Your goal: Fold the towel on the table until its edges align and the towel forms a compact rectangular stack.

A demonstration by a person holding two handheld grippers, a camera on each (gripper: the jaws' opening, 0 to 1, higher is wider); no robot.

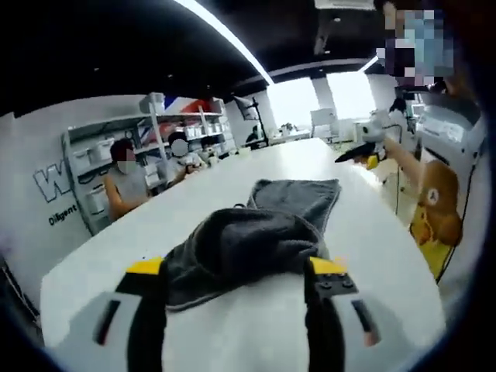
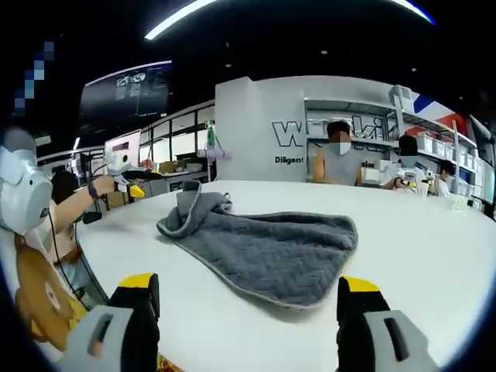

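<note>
Right gripper view: wall lettering [image 2: 298, 133] behind the desk reads "W...ki" in part, a seated person [image 2: 338, 161] covering its middle; beneath it, "Diligent", the rest hidden. Left gripper view: same wall, "W" and "Diligent" [image 1: 62, 215] legible.

Left hand-held gripper [image 1: 236, 271]: jaws spread wide, a raised fold of the grey towel [image 1: 256, 232] bunched between them; whether it is pinched cannot be told.

Right hand-held gripper [image 2: 252, 291]: released, jaws wide apart, hovering just short of the towel's near edge, holding nothing.

Towel: quilted grey, lying on the white desk [image 2: 418, 240], one corner humped up, remainder spread flat.

Surroundings: shelving [image 1: 97, 159] with bins beyond the desk; people seated at its far side; a yellow bear figure [image 1: 435, 213] beside the desk.
</note>
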